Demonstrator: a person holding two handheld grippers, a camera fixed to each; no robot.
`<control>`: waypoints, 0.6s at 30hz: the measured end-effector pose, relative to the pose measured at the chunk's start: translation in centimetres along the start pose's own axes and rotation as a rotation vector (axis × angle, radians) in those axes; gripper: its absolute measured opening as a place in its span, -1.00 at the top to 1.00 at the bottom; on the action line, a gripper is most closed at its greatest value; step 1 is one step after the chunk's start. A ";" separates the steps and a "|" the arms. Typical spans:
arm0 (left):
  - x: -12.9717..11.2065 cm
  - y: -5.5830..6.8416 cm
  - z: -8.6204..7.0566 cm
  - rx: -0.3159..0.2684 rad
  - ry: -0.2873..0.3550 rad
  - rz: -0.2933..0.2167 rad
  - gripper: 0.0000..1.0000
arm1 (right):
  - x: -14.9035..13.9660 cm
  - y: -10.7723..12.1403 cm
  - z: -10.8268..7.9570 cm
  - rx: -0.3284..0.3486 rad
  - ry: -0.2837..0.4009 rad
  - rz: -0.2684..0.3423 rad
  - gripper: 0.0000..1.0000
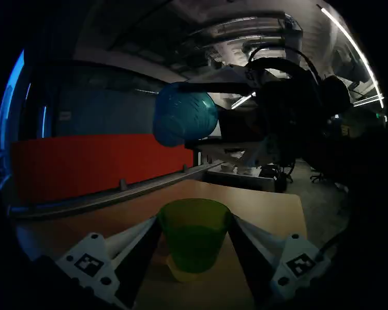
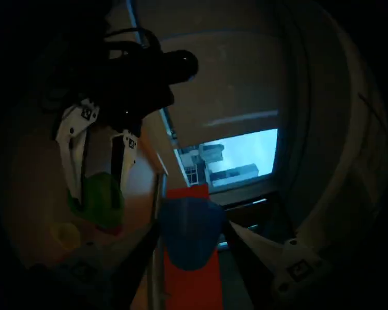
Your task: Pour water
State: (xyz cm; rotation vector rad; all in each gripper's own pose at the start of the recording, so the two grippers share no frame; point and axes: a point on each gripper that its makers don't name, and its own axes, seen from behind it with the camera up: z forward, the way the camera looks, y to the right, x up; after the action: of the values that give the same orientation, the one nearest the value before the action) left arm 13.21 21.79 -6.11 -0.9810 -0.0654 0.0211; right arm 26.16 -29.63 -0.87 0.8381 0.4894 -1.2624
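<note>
Far edge of the table is walled off by a red partition with a metal rail along its foot, so nothing gets through that way. The right edge is open, just floor past it. Between the green cup and the far edge it's bare wood. Up top, the blue cup, pinched in the right gripper, hangs over that stretch. A small yellow thing crowds the green cup's near side, and the left gripper hugs it on both sides, no gap.
</note>
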 end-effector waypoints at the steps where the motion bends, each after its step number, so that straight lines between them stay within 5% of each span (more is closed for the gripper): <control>1: 0.0 0.0 0.0 0.000 -0.001 0.001 -0.72 | 0.0 0.0 -0.1 -0.001 0.002 0.027 -0.80; 18: -0.4 0.2 0.2 0.003 -0.013 0.012 -0.72 | 0.1 -0.8 -0.8 -0.004 0.042 0.490 -0.80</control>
State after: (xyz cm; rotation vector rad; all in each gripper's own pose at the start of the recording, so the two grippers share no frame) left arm 12.80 22.02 -6.21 -0.9783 -0.0713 0.0384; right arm 25.52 -29.10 -1.64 0.9153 0.2938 -0.7935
